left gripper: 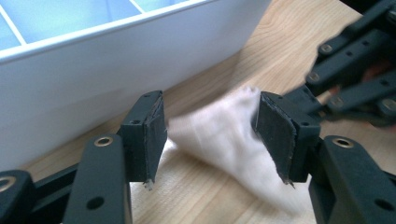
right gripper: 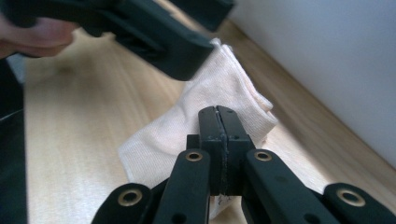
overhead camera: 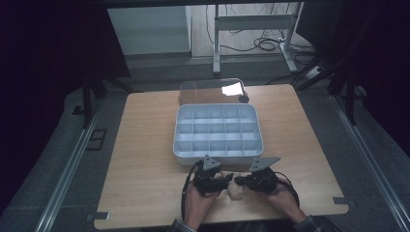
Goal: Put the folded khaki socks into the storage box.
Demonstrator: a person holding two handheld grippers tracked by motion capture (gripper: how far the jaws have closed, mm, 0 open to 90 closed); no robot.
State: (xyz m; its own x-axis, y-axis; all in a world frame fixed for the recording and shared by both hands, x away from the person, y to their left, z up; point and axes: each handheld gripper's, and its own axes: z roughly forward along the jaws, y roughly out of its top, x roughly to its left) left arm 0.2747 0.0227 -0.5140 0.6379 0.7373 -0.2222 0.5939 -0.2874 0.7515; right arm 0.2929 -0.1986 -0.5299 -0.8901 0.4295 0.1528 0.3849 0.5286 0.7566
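Right tongs [right gripper: 219, 116]: pressing tight together, pinching the cloth [right gripper: 205, 112] to keep it anchored.
Left tongs [left gripper: 210, 135]: standing half-wide around a cloth fold, not gripping.
Cloth: lying at six o'clock of the tray [overhead camera: 217, 129], on the table [overhead camera: 145, 159], probably for folding.

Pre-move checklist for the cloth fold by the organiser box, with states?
1. Right gripper jaws closed on the pale peach folded cloth: ok; cloth pinched.
2. Left gripper jaws off the cloth: ok; open, cloth between them, pads not pressing.
3. Cloth rests on the light wooden table: ok.
4. Cloth clear of the white compartment box wall: ok; a gap shows.
5. Grippers apart from each other: cannot tell; very close.
6. Fold neat: cannot tell; blurred.
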